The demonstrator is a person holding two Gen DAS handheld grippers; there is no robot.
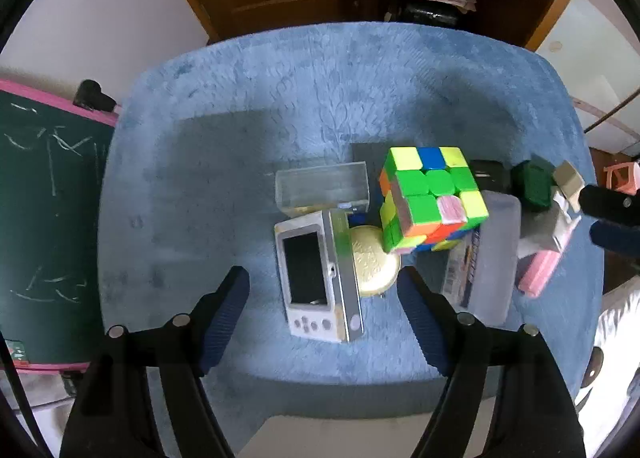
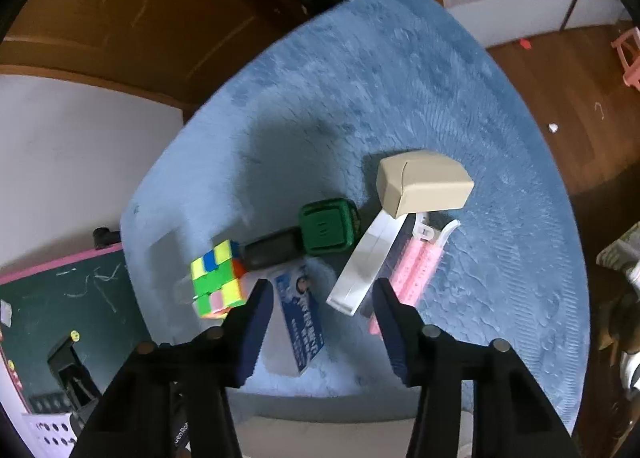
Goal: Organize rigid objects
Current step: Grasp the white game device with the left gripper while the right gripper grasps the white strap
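White handheld console (image 1: 316,278) lies between the wide-spread left claw (image 1: 324,290) fingers.

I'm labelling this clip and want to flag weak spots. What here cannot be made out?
- Gold round object: left wrist view, partly hidden behind the white handheld console; embossing unreadable.
- Black object: right wrist view, blurred, wedged between the puzzle cube and the green box; identity unclear.
- Blue printed card: text too blurred.
- Right tongs: cut off by the left view's edge.

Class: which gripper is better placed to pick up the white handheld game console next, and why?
Left. The open left gripper frames the white handheld console; the right gripper faces a white strip.
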